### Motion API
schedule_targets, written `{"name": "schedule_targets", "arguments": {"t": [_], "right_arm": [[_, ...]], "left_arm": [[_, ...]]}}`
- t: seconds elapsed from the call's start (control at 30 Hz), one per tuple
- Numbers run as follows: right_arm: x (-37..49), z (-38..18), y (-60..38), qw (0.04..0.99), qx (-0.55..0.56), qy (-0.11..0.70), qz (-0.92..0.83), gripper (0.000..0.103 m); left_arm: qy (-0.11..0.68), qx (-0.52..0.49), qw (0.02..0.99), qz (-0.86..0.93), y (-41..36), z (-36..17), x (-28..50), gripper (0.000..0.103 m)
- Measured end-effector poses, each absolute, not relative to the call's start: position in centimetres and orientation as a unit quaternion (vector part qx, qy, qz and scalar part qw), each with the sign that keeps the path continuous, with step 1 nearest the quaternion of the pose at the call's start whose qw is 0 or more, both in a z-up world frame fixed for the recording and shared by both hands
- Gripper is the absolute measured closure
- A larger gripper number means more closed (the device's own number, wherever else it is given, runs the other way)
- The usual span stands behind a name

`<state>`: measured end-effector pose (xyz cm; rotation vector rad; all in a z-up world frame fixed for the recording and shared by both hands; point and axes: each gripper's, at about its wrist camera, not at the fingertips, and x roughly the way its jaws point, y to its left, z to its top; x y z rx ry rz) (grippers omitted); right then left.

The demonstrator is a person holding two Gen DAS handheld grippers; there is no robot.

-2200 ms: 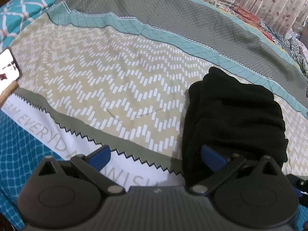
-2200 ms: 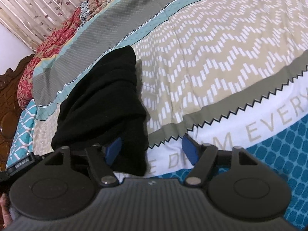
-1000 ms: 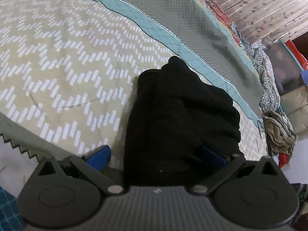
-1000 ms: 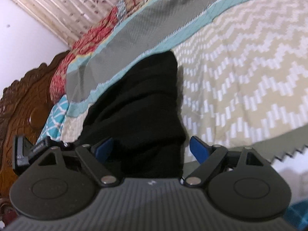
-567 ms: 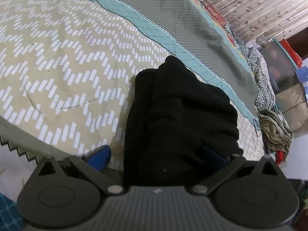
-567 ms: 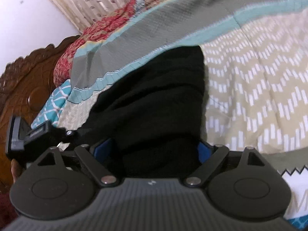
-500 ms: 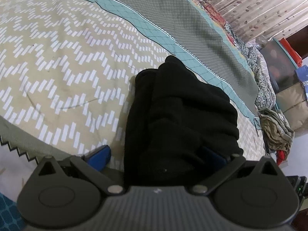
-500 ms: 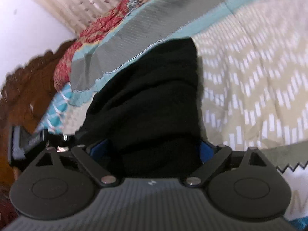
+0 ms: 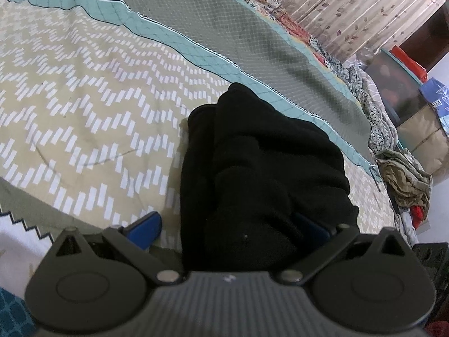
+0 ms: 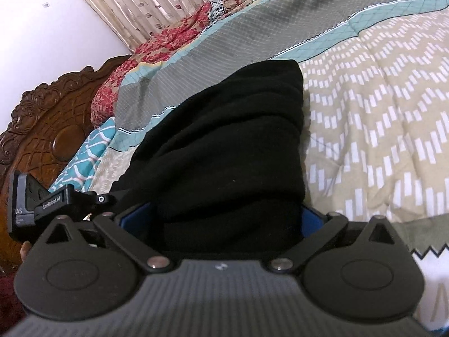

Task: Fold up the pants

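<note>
Pants (image 9: 263, 168) lie bundled, already folded, on the bed (image 9: 84, 106); left tool (image 9: 233, 224) and right tool (image 10: 227, 216) each straddle one end, spread wide, seemingly gripping nothing; next, probably squeeze and lift together.

Both claws have moved to straddle the folded pants (image 9: 261, 174) (jaws wide).

We see the pants (image 9: 263, 168) as matt black fleecy cloth, the bedspread (image 9: 84, 90) as smooth printed cotton, the headboard (image 10: 53, 129) glossy carved wood, and gripper housings matt ribbed plastic.
</note>
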<state>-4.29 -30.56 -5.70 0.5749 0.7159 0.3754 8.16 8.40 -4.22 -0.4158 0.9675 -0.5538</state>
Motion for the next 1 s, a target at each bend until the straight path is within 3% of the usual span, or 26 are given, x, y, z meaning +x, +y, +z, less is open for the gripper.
{"name": "schedule_targets", "arguments": {"t": [0.23,0.27,0.33,0.37,0.47,0.57,0.77,0.93,1.0], "right_arm": [[-1.9,-5.0,-30.2,0.864,0.292,0.376,0.162,0.003],[-1.8,-4.7,-29.9,0.866,0.29,0.377,0.158,0.015],[-2.3,-3.8,-29.1,0.874,0.269,0.373,0.159,0.03],[-2.7,-3.3,-28.9,0.878,0.26,0.368,0.161,0.039],[-4.0,-1.5,-28.8,0.889,0.247,0.343,0.176,0.052],[-5.7,0.2,-28.8,0.903,0.223,0.321,0.178,0.053],[-9.9,2.0,-31.3,0.924,0.211,0.29,0.131,0.053],[-10.9,-1.5,-33.7,0.894,0.265,0.349,0.092,0.05],[-10.7,-2.7,-34.3,0.877,0.31,0.358,0.085,0.048]], "left_arm": [[0.455,-0.199,0.829,-0.257,8.2,-4.1,8.2,0.0],[0.457,-0.197,0.829,-0.254,8.1,-4.0,8.2,0.0],[0.46,-0.194,0.829,-0.254,7.7,-3.6,8.1,0.001],[0.46,-0.199,0.824,-0.266,7.6,-3.4,7.9,0.013],[0.457,-0.192,0.824,-0.274,6.3,-2.2,7.2,0.018],[0.445,-0.161,0.83,-0.295,4.6,-0.4,6.0,0.028],[0.464,-0.165,0.793,-0.358,1.5,0.2,4.5,0.03],[0.477,-0.116,0.797,-0.351,-0.1,-1.1,3.8,0.019],[0.49,-0.122,0.791,-0.346,0.1,-1.5,4.4,0.009]]}}
